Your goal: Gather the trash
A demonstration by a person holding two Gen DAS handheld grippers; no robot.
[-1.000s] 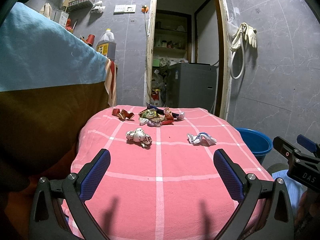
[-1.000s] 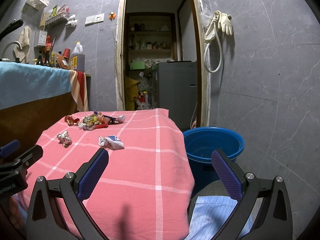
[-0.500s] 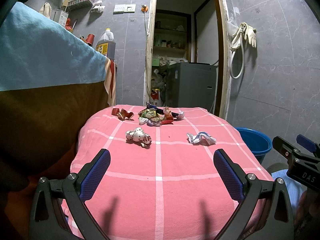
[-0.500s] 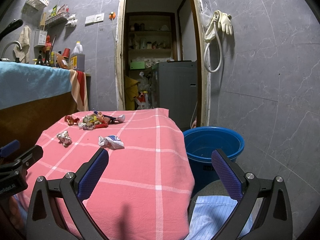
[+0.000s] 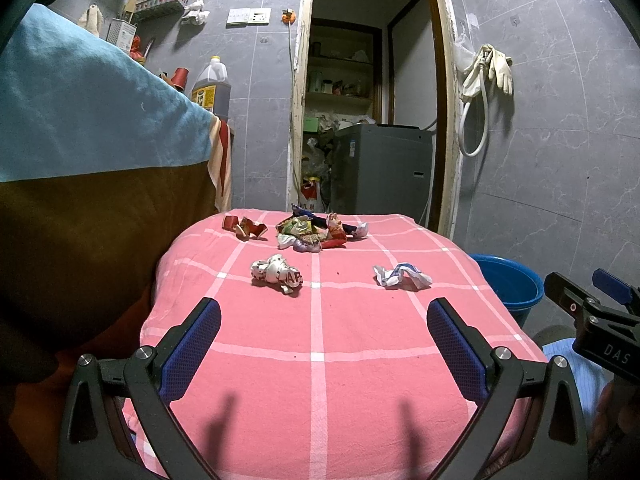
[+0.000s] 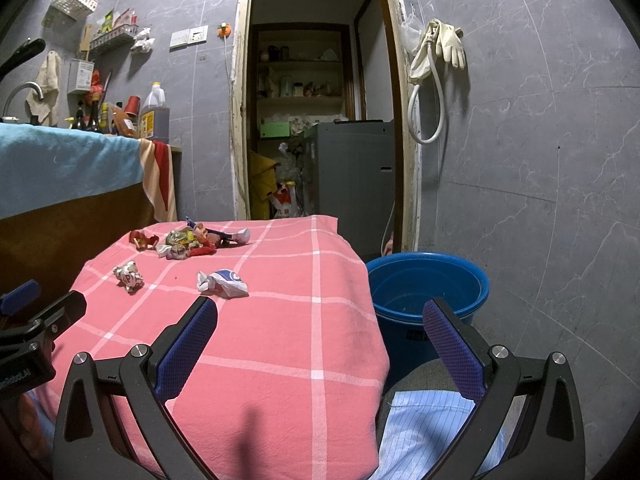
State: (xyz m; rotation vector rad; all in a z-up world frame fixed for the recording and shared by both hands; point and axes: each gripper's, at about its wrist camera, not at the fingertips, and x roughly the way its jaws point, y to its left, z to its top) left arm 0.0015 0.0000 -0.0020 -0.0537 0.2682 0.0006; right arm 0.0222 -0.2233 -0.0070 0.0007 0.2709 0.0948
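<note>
Left wrist view is looking straight down the pink checked cloth-covered table (image 5: 320, 344), where the left gripper (image 5: 320, 332) is hovering over the near end with its blue textured pads spread wide and nothing between them. Its black frame is throwing two finger shadows on the soft, slightly wrinkled cloth. Right wrist view is showing what that one barely catches: the round blue plastic bucket (image 6: 428, 284) is standing on the floor just beside the table's right edge, its hollow inside open to sight. The right gripper (image 6: 320, 340) is hanging at that corner, equally wide and empty, one finger over the cloth and the other over the bucket. Trash is lying on the table: a crumpled white-and-blue wrapper (image 6: 222, 282) nearest, a crushed white wad with red letters (image 5: 276, 274) to its left, and a heap of glossy coloured wrappers (image 5: 314, 232) at the far end.
</note>
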